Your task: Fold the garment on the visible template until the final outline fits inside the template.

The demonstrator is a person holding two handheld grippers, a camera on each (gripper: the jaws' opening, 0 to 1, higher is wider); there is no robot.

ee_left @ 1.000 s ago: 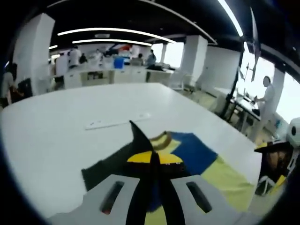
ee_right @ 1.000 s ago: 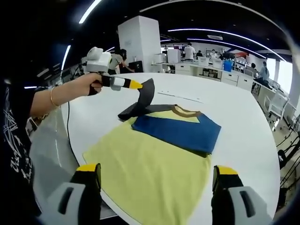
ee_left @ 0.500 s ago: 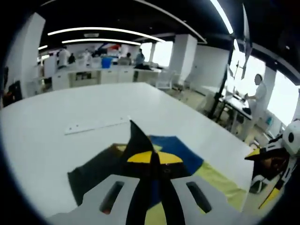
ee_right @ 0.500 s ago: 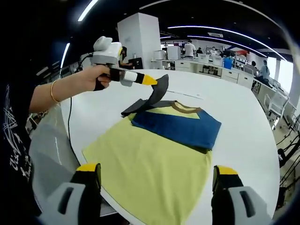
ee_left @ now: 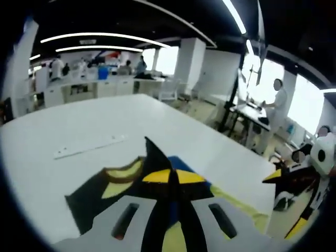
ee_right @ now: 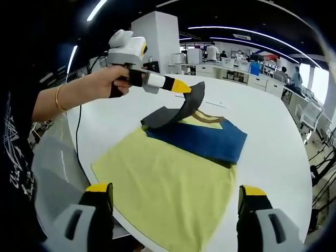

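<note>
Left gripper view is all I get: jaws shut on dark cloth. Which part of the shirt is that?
Observer: The dark sleeve, lifted off the table by the left hand-held gripper.
Operator: Other sleeve?
Observer: The blue sleeve is already folded across the yellow shirt.
Operator: Right hand-held gripper doing anything?
Observer: No. The right hand-held gripper is open, hovering at the hem end, holding nothing.
</note>
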